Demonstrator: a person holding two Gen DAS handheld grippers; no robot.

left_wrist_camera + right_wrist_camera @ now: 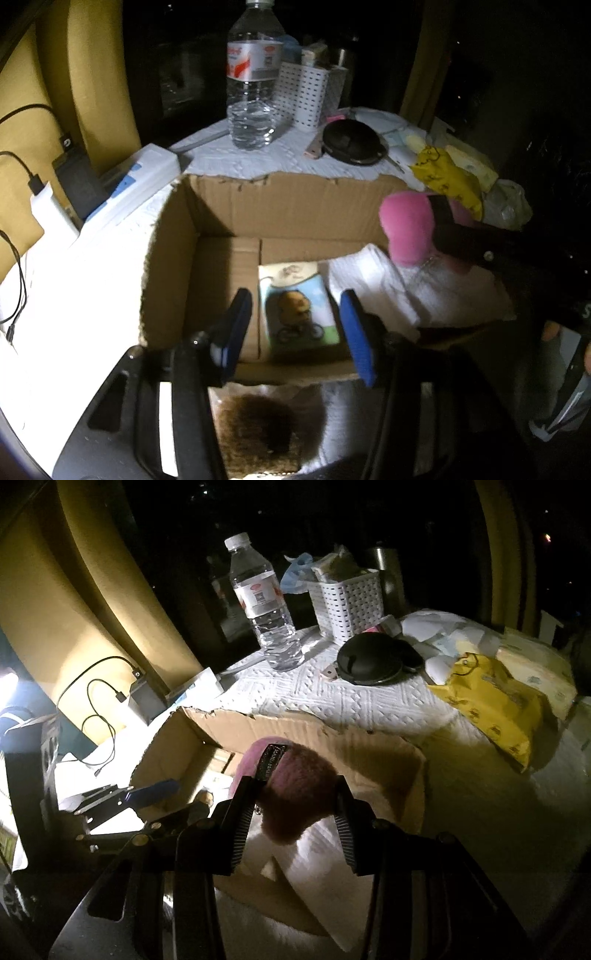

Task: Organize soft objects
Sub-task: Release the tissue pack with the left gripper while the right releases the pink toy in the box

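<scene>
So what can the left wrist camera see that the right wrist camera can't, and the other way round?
Only the left wrist view shows the tissue pack lying on the box floor between the left gripper's open blue fingers. Only the right wrist view shows the right gripper's fingers closed on the pink plush toy from behind. Both show the cardboard box, water bottle, white basket and yellow bag.

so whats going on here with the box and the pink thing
A person is packing soft items into a cardboard box. The right claw grips a pink plush toy over the box's right side. The left claw hangs open above a tissue pack already lying inside, next to white folded cloth.
</scene>
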